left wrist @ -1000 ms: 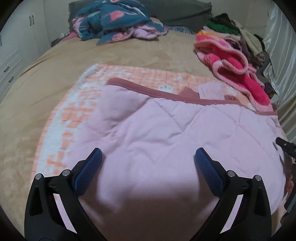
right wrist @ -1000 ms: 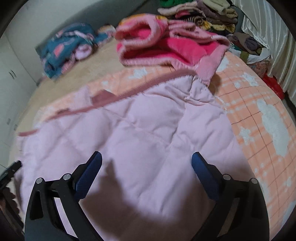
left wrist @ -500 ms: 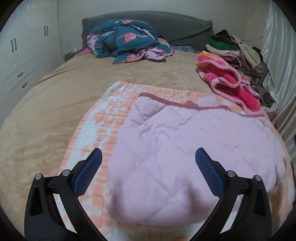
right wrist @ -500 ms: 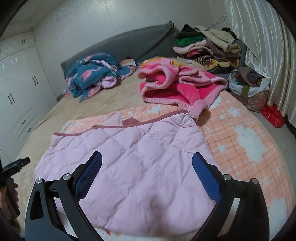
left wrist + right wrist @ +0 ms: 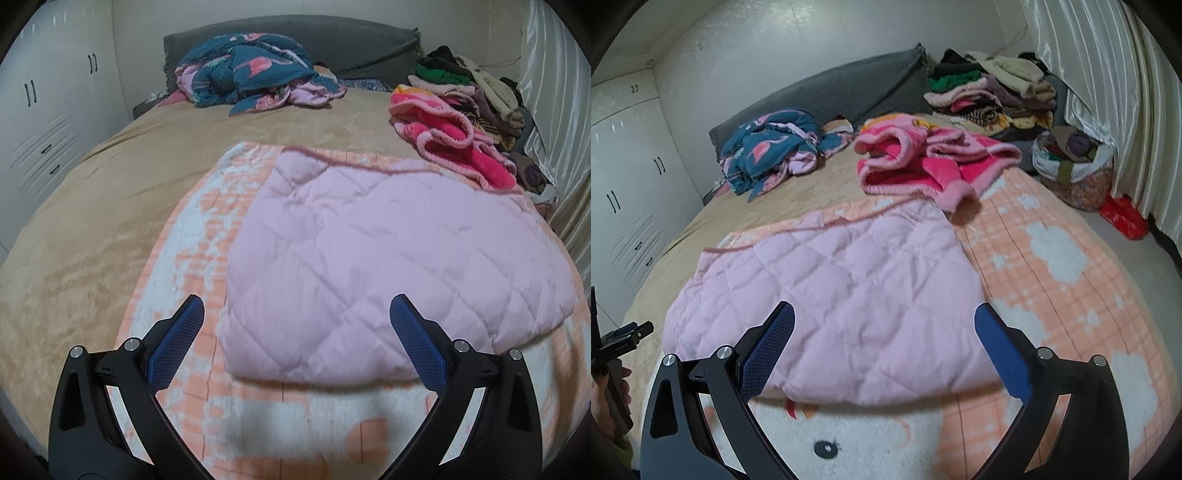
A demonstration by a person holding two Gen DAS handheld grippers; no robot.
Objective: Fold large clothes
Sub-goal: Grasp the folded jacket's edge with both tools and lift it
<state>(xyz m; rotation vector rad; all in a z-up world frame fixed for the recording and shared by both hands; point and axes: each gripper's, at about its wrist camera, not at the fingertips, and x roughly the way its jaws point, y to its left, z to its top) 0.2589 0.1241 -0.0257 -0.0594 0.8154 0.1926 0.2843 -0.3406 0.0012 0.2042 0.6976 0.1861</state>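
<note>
A pale pink quilted garment (image 5: 388, 258) lies folded flat on an orange-and-white plaid blanket (image 5: 192, 236) on the bed; it also shows in the right wrist view (image 5: 842, 295). My left gripper (image 5: 295, 314) is open and empty, held above the garment's near left edge. My right gripper (image 5: 882, 317) is open and empty above the garment's near edge. The left gripper's tip shows at the far left of the right wrist view (image 5: 624, 336).
A bright pink fleece garment (image 5: 923, 158) lies just behind the quilted one. A teal flamingo-print heap (image 5: 251, 70) sits by the grey headboard (image 5: 351, 40). A stack of clothes (image 5: 990, 92) and a basket (image 5: 1071, 166) stand at the right by the curtain. White wardrobes (image 5: 48, 110) stand left.
Both grippers have pulled back and up from the quilted garment, so more of the bed shows. The garment lies still and flat.
</note>
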